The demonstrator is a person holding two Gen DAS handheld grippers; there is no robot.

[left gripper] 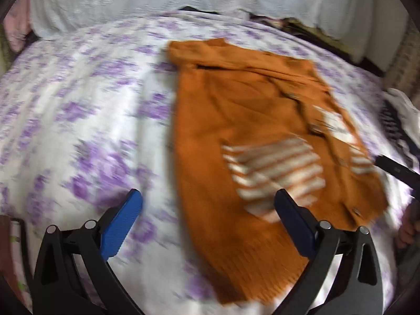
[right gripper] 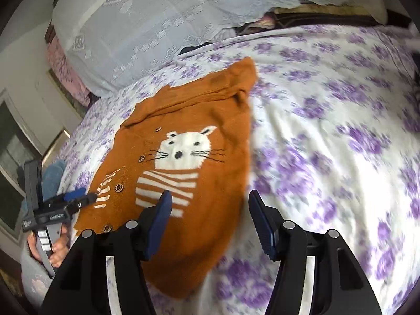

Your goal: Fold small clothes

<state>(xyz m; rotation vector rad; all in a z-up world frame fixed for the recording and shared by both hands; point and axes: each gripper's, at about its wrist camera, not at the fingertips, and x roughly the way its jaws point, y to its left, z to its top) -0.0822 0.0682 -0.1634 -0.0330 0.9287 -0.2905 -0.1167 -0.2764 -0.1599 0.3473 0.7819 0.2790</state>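
Observation:
A small orange knitted cardigan (left gripper: 236, 120) with a white cat motif and buttons lies flat on the bed, also in the right wrist view (right gripper: 199, 136). My left gripper (left gripper: 207, 204) is open and empty, hovering above the cardigan's lower left edge. My right gripper (right gripper: 210, 204) is open and empty above the cardigan's lower right edge. The left gripper (right gripper: 78, 197) also shows in the right wrist view at the cardigan's left hem; there its fingers look close together, and whether they pinch the hem is unclear.
The bed has a white sheet with purple flowers (right gripper: 328, 131). A white lace-covered pillow (right gripper: 162, 21) lies at the head. A dark striped cloth (left gripper: 393, 123) lies at the bed's right edge. A window (right gripper: 13, 141) is on the left wall.

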